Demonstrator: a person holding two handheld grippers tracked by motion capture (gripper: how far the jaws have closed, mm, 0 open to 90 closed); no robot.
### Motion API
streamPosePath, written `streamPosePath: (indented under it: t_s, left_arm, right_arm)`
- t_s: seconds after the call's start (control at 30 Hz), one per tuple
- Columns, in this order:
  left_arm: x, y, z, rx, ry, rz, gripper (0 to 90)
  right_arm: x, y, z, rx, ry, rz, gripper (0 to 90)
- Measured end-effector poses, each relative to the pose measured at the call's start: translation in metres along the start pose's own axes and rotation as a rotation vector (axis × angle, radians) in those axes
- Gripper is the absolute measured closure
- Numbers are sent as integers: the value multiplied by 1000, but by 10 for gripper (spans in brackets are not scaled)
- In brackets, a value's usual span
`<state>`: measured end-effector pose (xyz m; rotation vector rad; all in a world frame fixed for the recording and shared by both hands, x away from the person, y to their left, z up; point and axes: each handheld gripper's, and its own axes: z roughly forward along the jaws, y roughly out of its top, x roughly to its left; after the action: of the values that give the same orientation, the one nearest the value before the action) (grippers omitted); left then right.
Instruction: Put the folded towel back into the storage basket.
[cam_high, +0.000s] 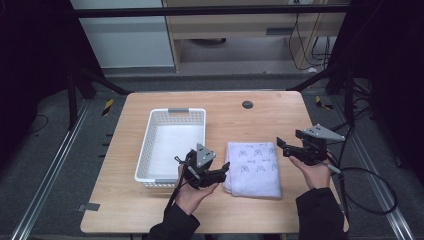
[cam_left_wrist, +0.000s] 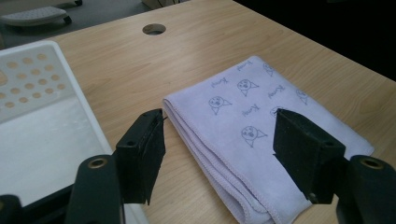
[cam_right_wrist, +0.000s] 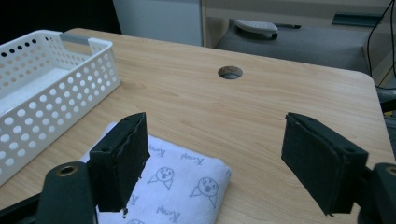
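Far left on desk (cam_high: 235, 125): white perforated basket (cam_high: 172, 116), grey handle at far end, bottom looks white and bare.

Just right of basket's near corner: left tool (cam_high: 226, 167), held in a hand (cam_high: 192, 192) coming up from bottom edge. Jaws spread wide, gripping nothing. Pointed right toward towel, tips close to towel's left edge (contact not clear from high view). Grey three-cornered plate on top.

Left gripper view: folded edge of towel (cam_left_wrist: 243, 121) running between the two jaws, left jaw beside basket (cam_left_wrist: 42, 116) wall. Round hole (cam_left_wrist: 154, 29) in desktop beyond.

Centre-right: folded towel (cam_high: 254, 167), pale lilac, small animal-face print with script lettering. Flat on desk, between the two tools, well clear of basket. Several layers visible at the folded edge.

Far side of desk, centre: round cable hole (cam_high: 247, 104).

Right: right tool (cam_high: 281, 145), held in other hand (cam_high: 315, 172), dark sleeve. Jaws wide apart, empty, raised above desk just past towel's far-right corner. Cable (cam_high: 370, 192) looping off right edge of desk.

Right gripper view: towel corner (cam_right_wrist: 187, 182) under left jaw, bare desk (cam_right_wrist: 261, 116) under right jaw, basket (cam_right_wrist: 51, 84) at far left.
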<state>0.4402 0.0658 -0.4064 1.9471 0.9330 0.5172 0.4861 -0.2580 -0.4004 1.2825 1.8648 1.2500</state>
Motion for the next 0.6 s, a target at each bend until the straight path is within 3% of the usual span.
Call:
streamPosePath:
  t_s: [0.37,0.6]
  left_arm:
    - [-13,-8,20,55,-5,10,351]
    - [-18,-16,32,94,2,19,351]
  right_arm:
    - [5,-5,9,46,5,-34,244]
    - [2,-13,13,58,18,-7,261]
